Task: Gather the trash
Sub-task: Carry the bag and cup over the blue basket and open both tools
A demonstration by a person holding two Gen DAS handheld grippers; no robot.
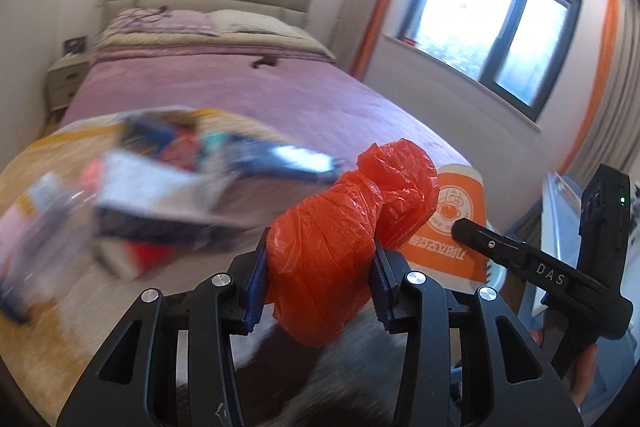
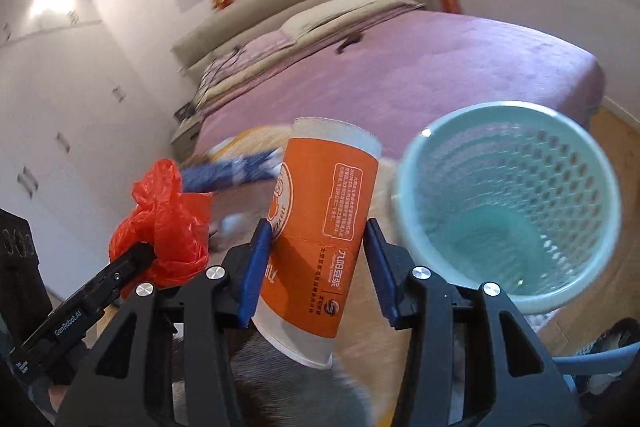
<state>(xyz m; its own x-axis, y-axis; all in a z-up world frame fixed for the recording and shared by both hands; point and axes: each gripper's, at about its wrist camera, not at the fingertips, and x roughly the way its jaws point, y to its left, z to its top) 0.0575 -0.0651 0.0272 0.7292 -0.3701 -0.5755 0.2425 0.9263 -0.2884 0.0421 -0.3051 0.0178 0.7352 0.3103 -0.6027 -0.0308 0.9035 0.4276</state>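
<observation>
My left gripper [image 1: 320, 259] is shut on a knotted red plastic bag [image 1: 340, 227], held up above the foot of the bed. The same red bag [image 2: 164, 219] shows at the left of the right wrist view, with a left finger [image 2: 120, 275] against it. My right gripper [image 2: 314, 263] is shut on an orange and white paper cup [image 2: 324, 239], tilted, its rim away from me. That cup [image 1: 460, 219] appears behind the bag in the left wrist view, beside a right finger [image 1: 500, 251]. A pale green mesh wastebasket [image 2: 508, 203] stands just right of the cup, open top facing me.
Blurred packets and wrappers [image 1: 160, 187] lie in a heap on a tan blanket [image 1: 48, 155] at the foot of a purple bed [image 1: 248, 95]. A small dark object [image 1: 266, 61] lies mid-bed. A window [image 1: 496, 19] is at the right; wooden floor [image 2: 616, 155] lies beyond the basket.
</observation>
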